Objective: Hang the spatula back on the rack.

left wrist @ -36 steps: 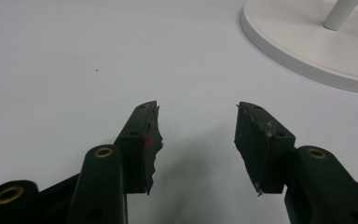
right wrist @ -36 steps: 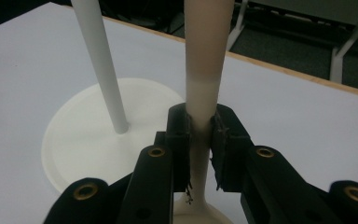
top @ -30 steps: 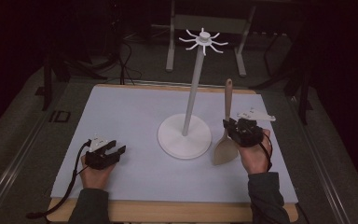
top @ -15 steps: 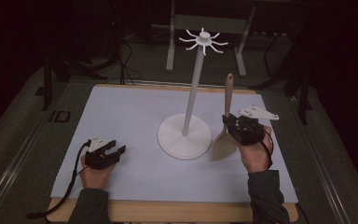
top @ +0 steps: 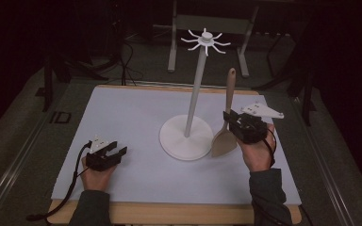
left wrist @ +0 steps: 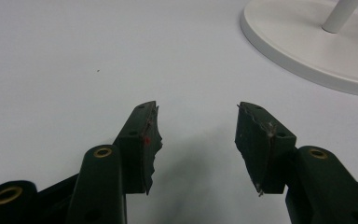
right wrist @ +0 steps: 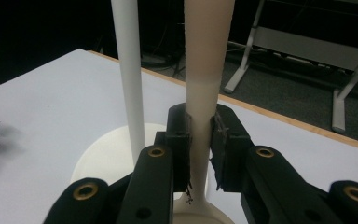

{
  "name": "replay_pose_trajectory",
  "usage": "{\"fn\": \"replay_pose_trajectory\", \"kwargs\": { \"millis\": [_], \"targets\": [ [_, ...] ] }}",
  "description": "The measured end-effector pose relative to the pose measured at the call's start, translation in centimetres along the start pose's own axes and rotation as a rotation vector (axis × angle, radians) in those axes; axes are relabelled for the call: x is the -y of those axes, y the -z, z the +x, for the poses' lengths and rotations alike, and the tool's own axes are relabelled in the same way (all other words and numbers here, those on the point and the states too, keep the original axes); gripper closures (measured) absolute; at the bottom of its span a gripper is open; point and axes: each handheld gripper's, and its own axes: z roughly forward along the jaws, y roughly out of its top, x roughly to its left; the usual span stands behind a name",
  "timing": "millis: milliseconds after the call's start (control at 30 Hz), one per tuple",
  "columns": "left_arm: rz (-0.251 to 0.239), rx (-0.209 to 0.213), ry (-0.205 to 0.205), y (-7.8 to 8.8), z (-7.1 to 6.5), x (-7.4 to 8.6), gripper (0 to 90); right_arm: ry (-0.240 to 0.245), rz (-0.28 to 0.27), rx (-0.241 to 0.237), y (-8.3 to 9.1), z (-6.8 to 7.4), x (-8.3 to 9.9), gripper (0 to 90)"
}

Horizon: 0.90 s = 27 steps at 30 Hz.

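Note:
A white stand [top: 195, 94] rises from a round base [top: 179, 141] in the middle of the mat, with a crown of hooks [top: 206, 40] at its top. Just right of it, my right gripper [top: 227, 120] is shut on the handle of a wooden spatula [top: 228, 89], held upright with the blade down beside the base. In the right gripper view the jaws [right wrist: 201, 116] pinch the spatula handle [right wrist: 207, 56], and the stand's pole [right wrist: 129, 70] is close on the left. My left gripper [top: 117, 148] rests on the mat at front left, open and empty [left wrist: 196, 112].
A white mat [top: 136, 113] covers the wooden table [top: 179, 212]. Metal frame legs [top: 172, 42] and cables lie on the dark floor behind the table. The stand's base [left wrist: 307, 51] lies ahead and to the right of the left gripper.
My right gripper has risen a little with the spatula, lifting its blade off the mat. The left gripper has stayed where it was.

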Motion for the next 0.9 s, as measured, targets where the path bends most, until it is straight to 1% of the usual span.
{"fn": "replay_pose_trajectory", "kwargs": {
  "millis": [200, 433, 567, 767, 900],
  "targets": [
    [0.001, 0.001, -0.001, 0.0, 0.0, 0.0, 49.0, 0.010, -0.008, -0.008, 0.0, 0.3, -0.3, 78.4],
    [0.000, 0.000, -0.001, 0.0, 0.0, 0.0, 49.0, 0.016, -0.020, -0.012, 0.2, 0.3, -0.6, 78.4],
    [0.000, -0.001, -0.003, 0.0, 0.0, 0.0, 49.0, 0.010, -0.028, -0.024, 0.4, 0.1, -0.8, 78.4],
    [0.000, 0.000, -0.003, 0.0, 0.0, 0.0, 49.0, 0.022, -0.042, -0.040, 0.5, 0.2, -1.1, 78.4],
    [0.000, 0.001, -0.003, 0.0, 0.0, 0.0, 48.9, 0.019, -0.051, -0.051, 0.6, 0.2, -1.5, 78.4]
  ]
}}
